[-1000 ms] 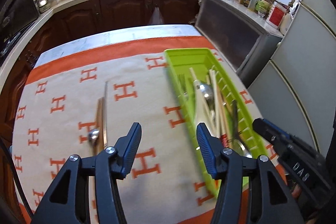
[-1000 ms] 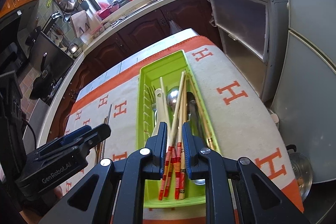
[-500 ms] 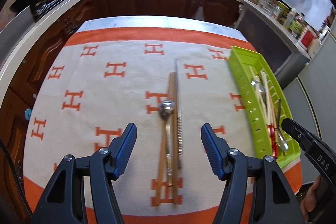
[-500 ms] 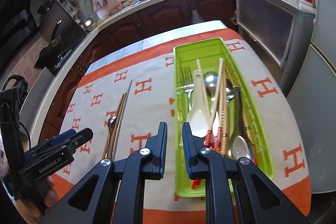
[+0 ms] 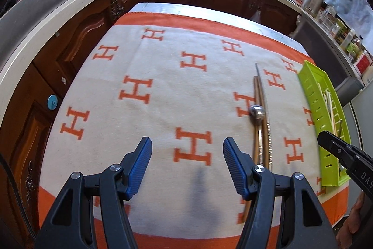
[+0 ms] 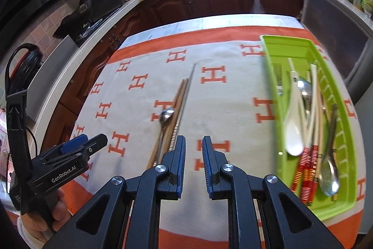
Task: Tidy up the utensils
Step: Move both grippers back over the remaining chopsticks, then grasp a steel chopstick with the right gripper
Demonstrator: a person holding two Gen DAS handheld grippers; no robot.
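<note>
On the orange-and-cream H-pattern cloth lie a metal spoon [image 5: 257, 111], a pair of wooden chopsticks [image 5: 256, 92] and a thin knife [image 5: 265, 97], side by side. My left gripper [image 5: 186, 141] hovers open over bare cloth to their left, with nothing between its blue pads. My right gripper [image 6: 194, 139] stands just right of the same spoon [image 6: 167, 114]; its jaws are a narrow gap apart and hold nothing. The green tray [image 6: 286, 39] at the right holds a white spoon [image 6: 294, 132], red-handled chopsticks [image 6: 307, 162], metal spoons and a fork.
The cloth-covered table ends in an orange border near me. Dark wood cabinets and a counter with a sink wrap the far side and the left. A grey cabinet stands to the right of the green tray [image 5: 312, 90]. A hand shows under each gripper.
Both grippers swept left, away from the tray, which now sits at the right of both views. The loose spoon, chopsticks and knife went from between the left jaws to their right.
</note>
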